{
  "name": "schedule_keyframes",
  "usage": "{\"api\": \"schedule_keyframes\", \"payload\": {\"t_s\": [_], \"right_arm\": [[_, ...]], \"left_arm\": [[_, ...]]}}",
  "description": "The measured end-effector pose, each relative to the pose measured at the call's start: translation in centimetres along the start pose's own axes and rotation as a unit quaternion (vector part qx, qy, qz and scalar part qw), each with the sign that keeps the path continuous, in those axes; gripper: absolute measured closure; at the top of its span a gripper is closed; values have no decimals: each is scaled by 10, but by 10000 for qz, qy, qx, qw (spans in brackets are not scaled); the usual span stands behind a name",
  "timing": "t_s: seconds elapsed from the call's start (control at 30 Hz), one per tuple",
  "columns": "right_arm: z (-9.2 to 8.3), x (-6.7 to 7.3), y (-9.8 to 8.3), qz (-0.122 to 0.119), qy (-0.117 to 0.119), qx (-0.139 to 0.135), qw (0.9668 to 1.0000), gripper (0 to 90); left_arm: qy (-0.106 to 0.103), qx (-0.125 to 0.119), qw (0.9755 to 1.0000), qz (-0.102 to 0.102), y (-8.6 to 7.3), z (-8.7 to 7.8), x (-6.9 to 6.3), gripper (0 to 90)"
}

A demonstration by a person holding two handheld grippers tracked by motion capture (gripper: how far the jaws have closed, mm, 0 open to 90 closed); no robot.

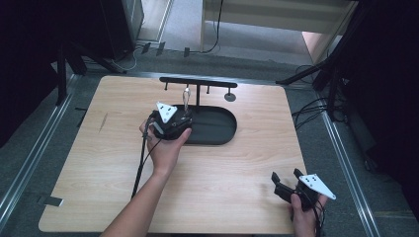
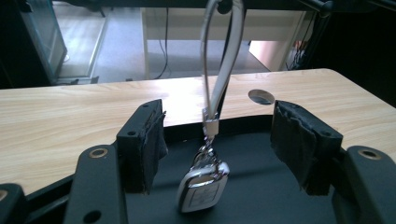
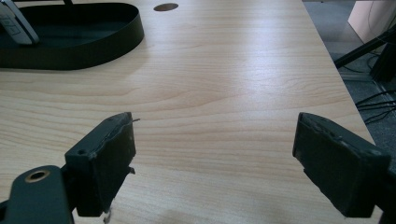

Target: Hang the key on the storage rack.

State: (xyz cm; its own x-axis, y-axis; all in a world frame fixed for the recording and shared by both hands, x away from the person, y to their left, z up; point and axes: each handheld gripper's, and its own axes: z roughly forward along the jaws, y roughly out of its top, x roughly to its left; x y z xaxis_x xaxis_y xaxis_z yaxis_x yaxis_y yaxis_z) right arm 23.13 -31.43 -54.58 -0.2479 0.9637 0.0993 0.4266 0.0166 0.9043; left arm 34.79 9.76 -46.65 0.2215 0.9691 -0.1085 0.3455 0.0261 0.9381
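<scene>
Left gripper (image 2: 217, 140) jaws spread, clear of key fob (image 2: 203, 186); fob hangs by its loop from rack (image 1: 197, 83) over tray (image 1: 225, 129). Hanging looks done. Right gripper (image 3: 215, 154) spread, idle.

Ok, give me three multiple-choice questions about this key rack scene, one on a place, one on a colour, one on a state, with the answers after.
1. Where does the key fob hang?
A. over the black tray
B. past the table edge
C. beside the right gripper

2. What colour is the rack?
A. white
B. black
C. red

3. How does the left gripper stand to the fob?
A. clamped on it
B. open, pads clear of it
C. far off, shut

Answers:
1 A, its loop goes up to the rack and the fob dangles above the tray floor.
2 B, the bar and pegs are black in the high view.
3 B, the left gripper view shows a gap on each side of the fob.
</scene>
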Motion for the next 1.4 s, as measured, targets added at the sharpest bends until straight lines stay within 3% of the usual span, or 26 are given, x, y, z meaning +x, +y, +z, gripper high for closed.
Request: {"api": "schedule_keyframes", "payload": {"t_s": [0.6,0.73,0.83,0.93,1.1,1.23,1.3,1.4], "right_arm": [[1,2,0,-97,-55,36,9999,130],[1,2,0,-99,-63,38,9999,130],[1,3,0,-105,-63,44,9999,130],[1,3,0,-115,-73,54,9999,130],[1,3,0,-118,-80,51,9999,130],[1,3,0,-138,-87,46,9999,131],[1,3,0,-141,-91,42,9999,130],[1,3,0,-143,-93,40,9998,131]], "left_arm": [[-77,-305,9995,96,-1,-54,20,339],[-169,-375,9991,97,-3,-69,25,354],[-293,-446,9986,-30,-3,-81,31,360],[-292,-575,9979,11,-5,-93,34,369],[-298,-634,9975,35,-10,-109,40,293],[-289,-520,9982,77,-17,-120,46,239],[-438,-492,9978,30,-22,-124,51,176],[-665,-485,9965,125,-30,-130,58,112]]}}
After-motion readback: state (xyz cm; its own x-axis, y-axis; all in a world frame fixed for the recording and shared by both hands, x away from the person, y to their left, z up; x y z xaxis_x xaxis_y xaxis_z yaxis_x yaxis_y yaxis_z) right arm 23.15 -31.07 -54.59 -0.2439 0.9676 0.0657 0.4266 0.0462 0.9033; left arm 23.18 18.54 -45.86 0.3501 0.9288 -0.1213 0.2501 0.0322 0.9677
